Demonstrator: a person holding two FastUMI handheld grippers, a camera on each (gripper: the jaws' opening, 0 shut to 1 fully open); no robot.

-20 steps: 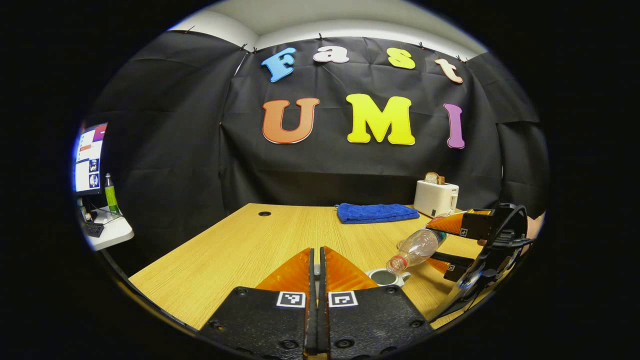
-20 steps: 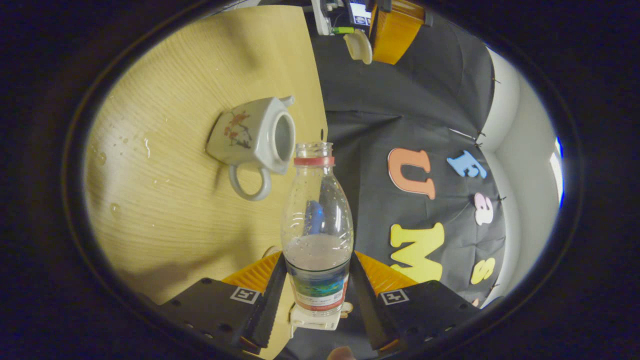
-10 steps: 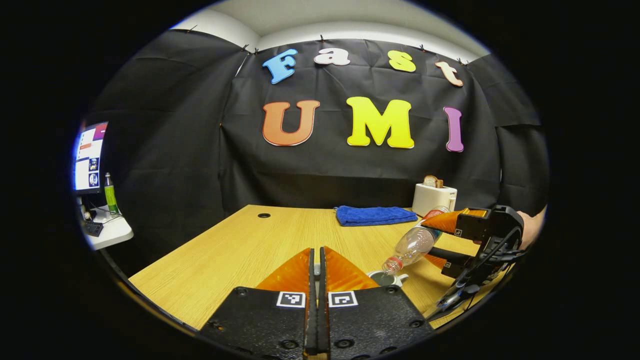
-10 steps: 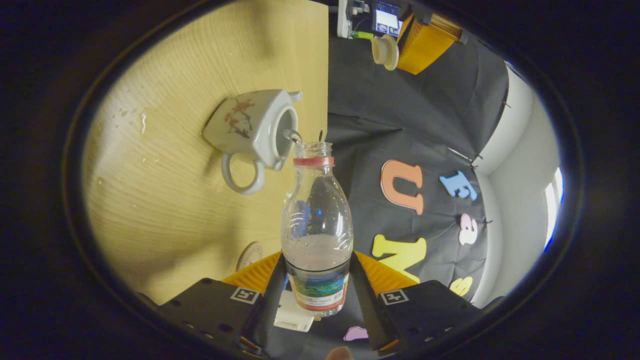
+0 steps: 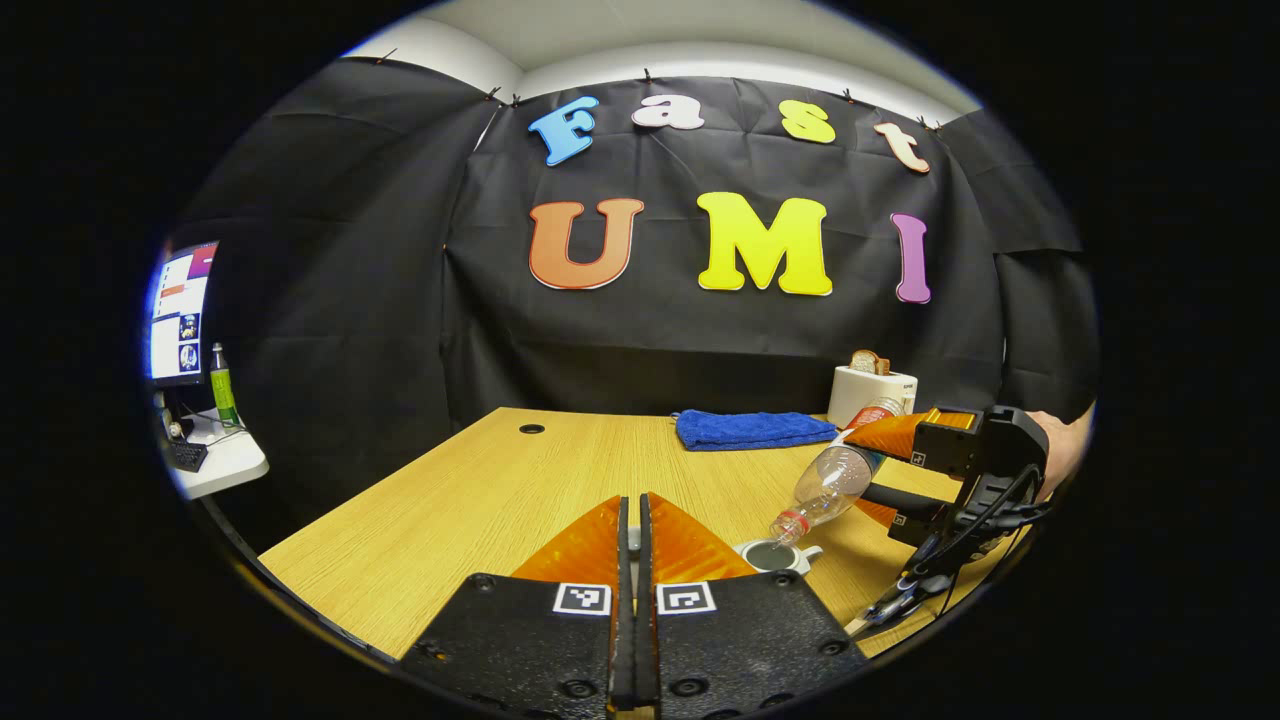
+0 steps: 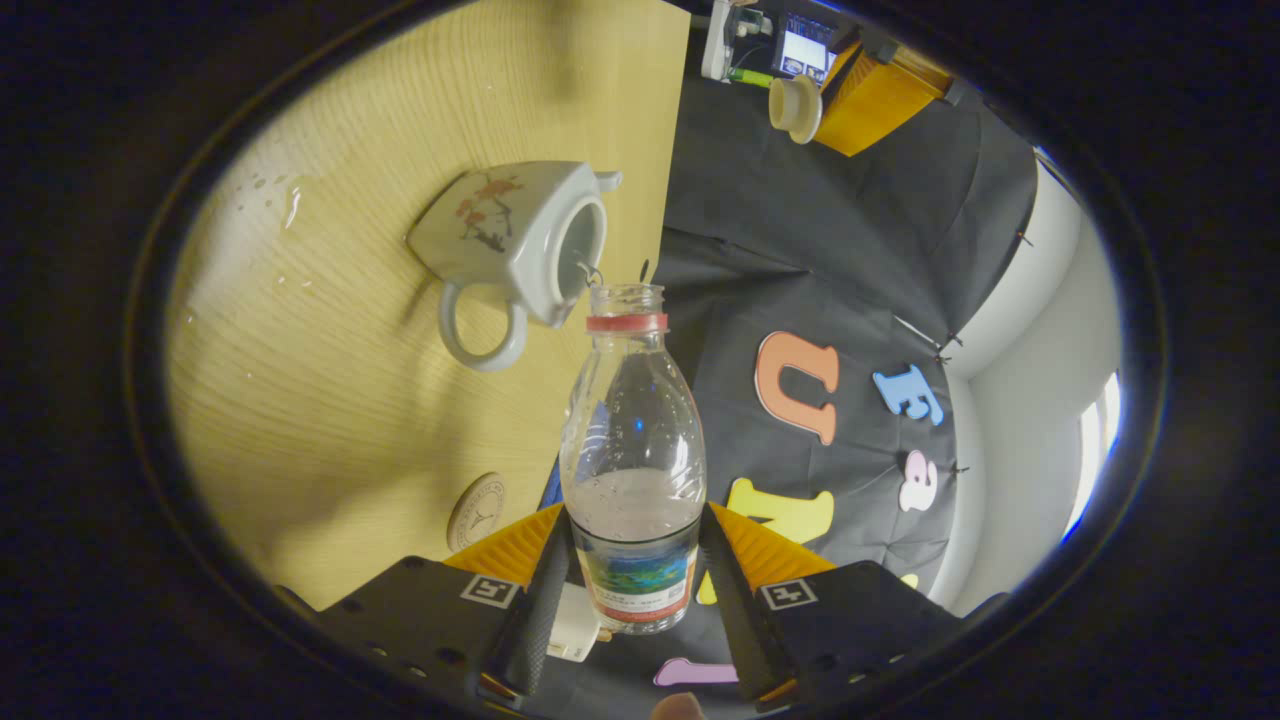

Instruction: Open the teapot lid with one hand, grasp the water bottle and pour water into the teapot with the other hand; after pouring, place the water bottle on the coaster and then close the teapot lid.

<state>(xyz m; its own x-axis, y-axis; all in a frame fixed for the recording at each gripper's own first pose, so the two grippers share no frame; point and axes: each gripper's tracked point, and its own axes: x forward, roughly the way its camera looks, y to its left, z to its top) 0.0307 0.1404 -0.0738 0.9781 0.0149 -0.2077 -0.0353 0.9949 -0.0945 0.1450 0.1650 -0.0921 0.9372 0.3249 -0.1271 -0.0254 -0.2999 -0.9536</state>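
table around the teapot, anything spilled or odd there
Yes: small wet drops and a glistening streak lie on the wooden table beyond the teapot, away from its opening. They look like splashed water. The water bottle is tipped with its mouth at the teapot's opening, so more could splash.

A black cloth wall (image 5: 330, 300) fills the frame's middle, white ceiling (image 5: 690, 40) above. A wooden table (image 5: 480, 490) spans the bottom (grain running lengthwise); a small white side desk (image 5: 222, 466) sits at far left.

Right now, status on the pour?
Right claw shut on water bottle, tipped mouth-down over open teapot. Left claw holds lid aloft, off to the side. Coaster bare. Nothing blocking.
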